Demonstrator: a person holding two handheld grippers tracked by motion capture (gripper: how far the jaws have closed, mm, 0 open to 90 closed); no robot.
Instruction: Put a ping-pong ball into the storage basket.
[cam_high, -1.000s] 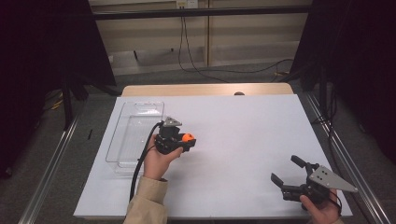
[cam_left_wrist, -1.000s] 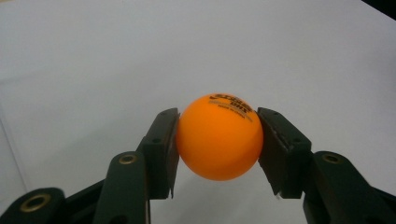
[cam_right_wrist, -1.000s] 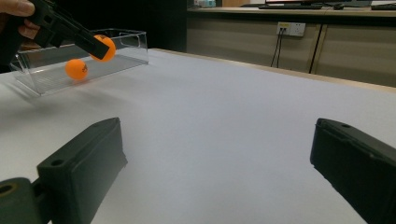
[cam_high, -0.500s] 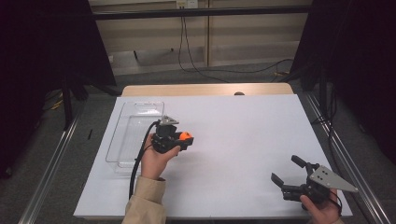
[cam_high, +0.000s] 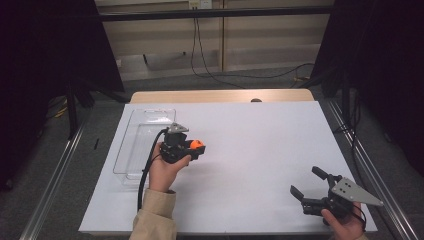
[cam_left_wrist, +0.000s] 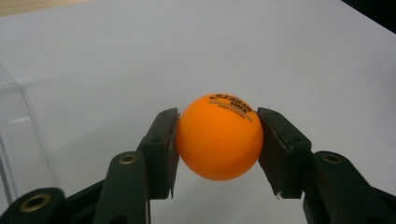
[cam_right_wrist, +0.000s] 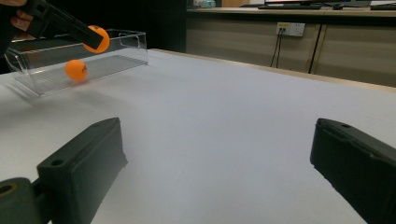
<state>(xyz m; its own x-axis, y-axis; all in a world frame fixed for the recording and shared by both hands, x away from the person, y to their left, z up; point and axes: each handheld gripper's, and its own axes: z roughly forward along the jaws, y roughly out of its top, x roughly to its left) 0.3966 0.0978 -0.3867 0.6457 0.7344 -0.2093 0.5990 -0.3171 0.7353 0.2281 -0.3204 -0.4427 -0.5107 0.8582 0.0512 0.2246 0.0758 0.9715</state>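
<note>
An orange ping-pong ball with black print sits squeezed between the two black jaws of my left gripper. In the high view that left gripper hovers just right of a clear plastic tray, with the ball at its tip. From the right gripper view the held ball hangs above the tray's near wall, and a second orange ball lies inside the tray. My right gripper rests at the table's near right corner, open with nothing between its jaws.
A white sheet covers the table, with a wooden strip along its far edge. Metal rails run down both sides. Cables trail on the floor beyond, and a wall socket sits on the back cabinet.
My left gripper has edged slightly left toward the tray, still holding the ball. The right hand has stayed where it was.
</note>
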